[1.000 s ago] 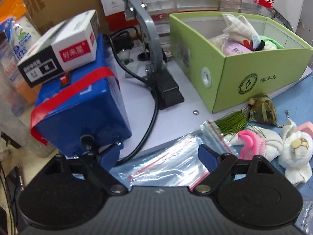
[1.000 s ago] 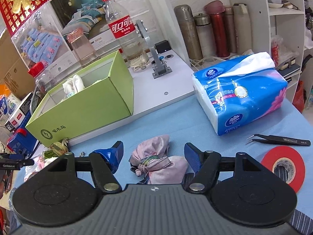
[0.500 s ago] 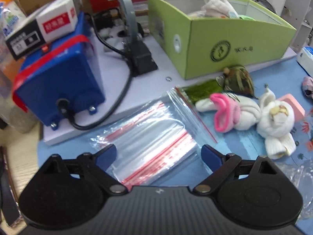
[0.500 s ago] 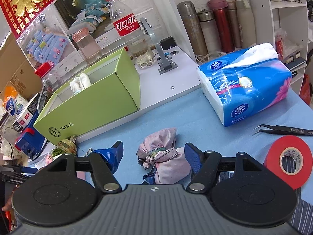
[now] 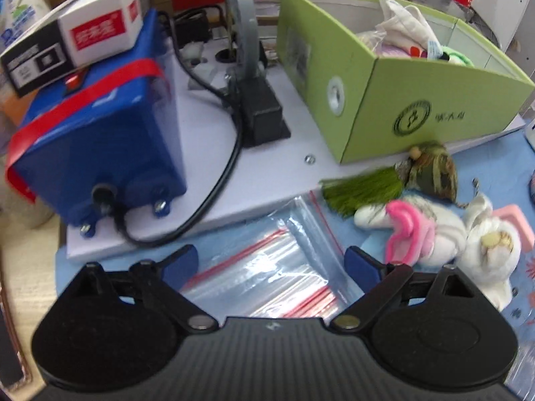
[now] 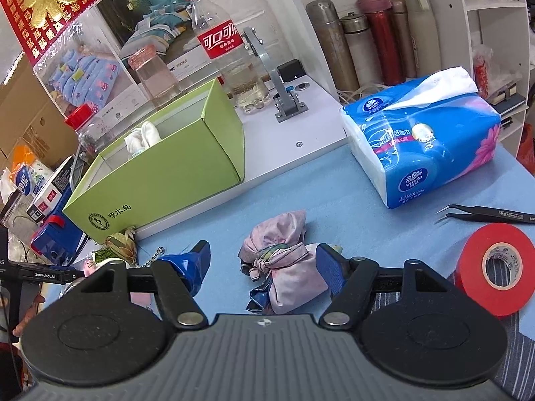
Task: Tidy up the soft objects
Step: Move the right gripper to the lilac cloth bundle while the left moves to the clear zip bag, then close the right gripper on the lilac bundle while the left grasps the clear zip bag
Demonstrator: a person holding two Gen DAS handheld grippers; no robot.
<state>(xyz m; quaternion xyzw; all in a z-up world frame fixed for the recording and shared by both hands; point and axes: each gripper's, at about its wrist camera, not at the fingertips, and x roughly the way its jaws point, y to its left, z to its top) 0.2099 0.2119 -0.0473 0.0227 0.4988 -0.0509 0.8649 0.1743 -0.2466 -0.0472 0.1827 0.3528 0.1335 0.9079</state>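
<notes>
Both grippers stay spread; left gripper moved nearer zip bags.

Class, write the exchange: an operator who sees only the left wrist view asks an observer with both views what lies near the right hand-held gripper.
Operator: What is in front of the right hand-held gripper?
Observer: A knotted pink cloth bundle lies on the blue mat between its open fingers.
Operator: Anything further right?
Observer: A red tape roll lies there, with black tweezers just beyond it.
Operator: What is past the green box?
Observer: A blue tissue pack sits to the right of the box, apart from it.
</notes>
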